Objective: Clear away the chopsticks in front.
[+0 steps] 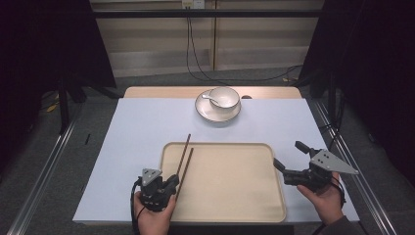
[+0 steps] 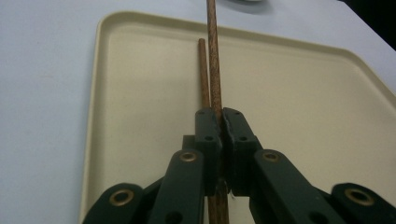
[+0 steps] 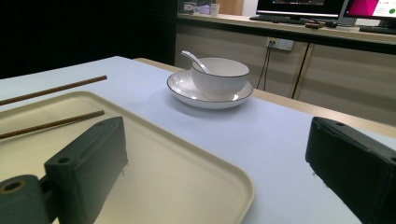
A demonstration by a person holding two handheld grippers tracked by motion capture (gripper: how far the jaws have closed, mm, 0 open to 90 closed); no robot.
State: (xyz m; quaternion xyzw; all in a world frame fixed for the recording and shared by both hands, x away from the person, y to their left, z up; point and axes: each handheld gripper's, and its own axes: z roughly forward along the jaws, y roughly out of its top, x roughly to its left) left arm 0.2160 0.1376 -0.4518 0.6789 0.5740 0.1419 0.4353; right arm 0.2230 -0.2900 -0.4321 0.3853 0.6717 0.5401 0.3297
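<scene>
Two brown chopsticks are at the left side of a beige tray (image 1: 230, 196). My left gripper (image 1: 172, 183) is shut on the near end of one chopstick (image 1: 185, 148), whose far tip reaches past the tray's back rim. In the left gripper view the jaws press together on this chopstick (image 2: 214, 60) at the left gripper (image 2: 222, 117). The other chopstick (image 1: 189, 160) (image 2: 202, 70) lies flat in the tray just beside it. My right gripper (image 1: 288, 154) (image 3: 218, 140) stands open at the tray's right edge, with nothing between its jaws.
A white bowl (image 1: 225, 97) with a spoon (image 1: 210, 99) sits on a white plate (image 1: 209, 113) at the back middle of the light blue table (image 1: 142, 127). The same bowl (image 3: 219, 77) stands beyond the tray's corner (image 3: 233, 186) in the right gripper view. Cables run across the floor behind.
</scene>
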